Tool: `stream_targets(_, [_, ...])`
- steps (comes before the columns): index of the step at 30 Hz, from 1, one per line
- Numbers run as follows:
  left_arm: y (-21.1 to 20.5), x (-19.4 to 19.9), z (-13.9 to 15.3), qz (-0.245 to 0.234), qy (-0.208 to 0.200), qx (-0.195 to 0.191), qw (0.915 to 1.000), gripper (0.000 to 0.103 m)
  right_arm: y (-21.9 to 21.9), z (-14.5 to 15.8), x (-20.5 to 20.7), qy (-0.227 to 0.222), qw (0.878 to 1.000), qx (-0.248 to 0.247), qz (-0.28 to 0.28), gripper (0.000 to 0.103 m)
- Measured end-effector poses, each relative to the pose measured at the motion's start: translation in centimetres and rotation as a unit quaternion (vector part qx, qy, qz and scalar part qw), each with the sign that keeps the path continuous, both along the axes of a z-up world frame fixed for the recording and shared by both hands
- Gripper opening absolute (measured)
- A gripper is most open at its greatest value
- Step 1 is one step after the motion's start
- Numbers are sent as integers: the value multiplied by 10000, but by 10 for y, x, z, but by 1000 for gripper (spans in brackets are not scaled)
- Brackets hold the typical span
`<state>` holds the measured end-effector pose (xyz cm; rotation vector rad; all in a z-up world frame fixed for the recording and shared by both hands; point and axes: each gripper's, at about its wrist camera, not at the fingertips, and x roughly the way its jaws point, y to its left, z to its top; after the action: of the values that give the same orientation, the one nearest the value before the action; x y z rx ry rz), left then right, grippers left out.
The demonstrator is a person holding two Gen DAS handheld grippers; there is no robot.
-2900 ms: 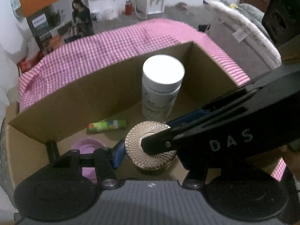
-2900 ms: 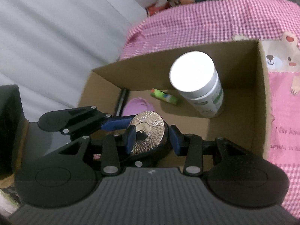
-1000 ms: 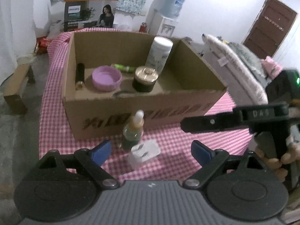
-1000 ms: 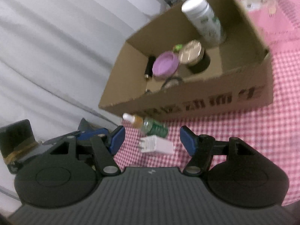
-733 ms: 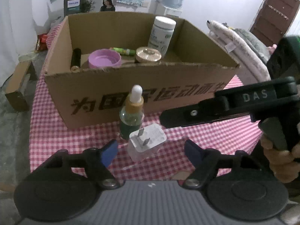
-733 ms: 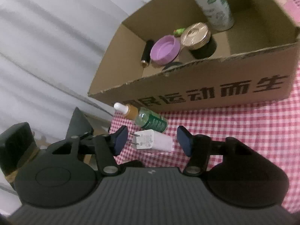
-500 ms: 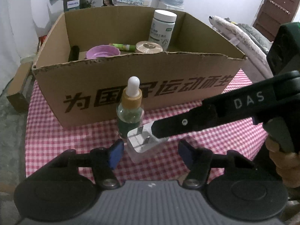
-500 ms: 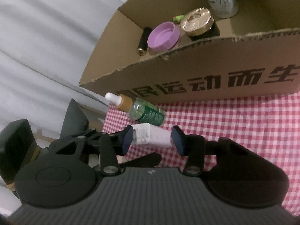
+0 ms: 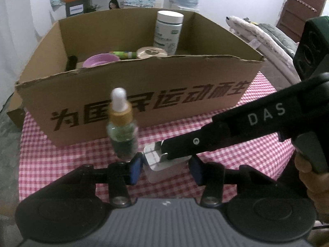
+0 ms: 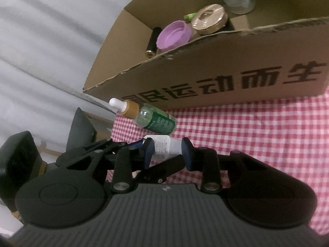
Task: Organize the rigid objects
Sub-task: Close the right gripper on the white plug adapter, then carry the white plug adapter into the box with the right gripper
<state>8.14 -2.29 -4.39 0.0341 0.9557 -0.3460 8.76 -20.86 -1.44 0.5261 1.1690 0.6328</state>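
Charger (image 9: 162,164), white and boxy, metal prongs pointing toward the carton (image 9: 144,94).

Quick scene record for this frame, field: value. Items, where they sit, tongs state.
surface: pink checked cloth
box: open cardboard box, printed front wall
in box: white bottle, gold-lidded jar, purple lid, green tube, black tube
outside box: dropper bottle upright; white plug adapter beside it
left tongs: astride the adapter, have just been closing, contact unclear
right tongs: have just been closing, pads on the adapter's sides
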Motion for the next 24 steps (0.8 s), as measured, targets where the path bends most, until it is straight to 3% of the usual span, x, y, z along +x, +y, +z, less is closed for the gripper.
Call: stream_targets(24, [-17, 5, -8, -87, 6, 177, 9998, 48, -16, 2, -3, 34, 9998, -41, -200, 33])
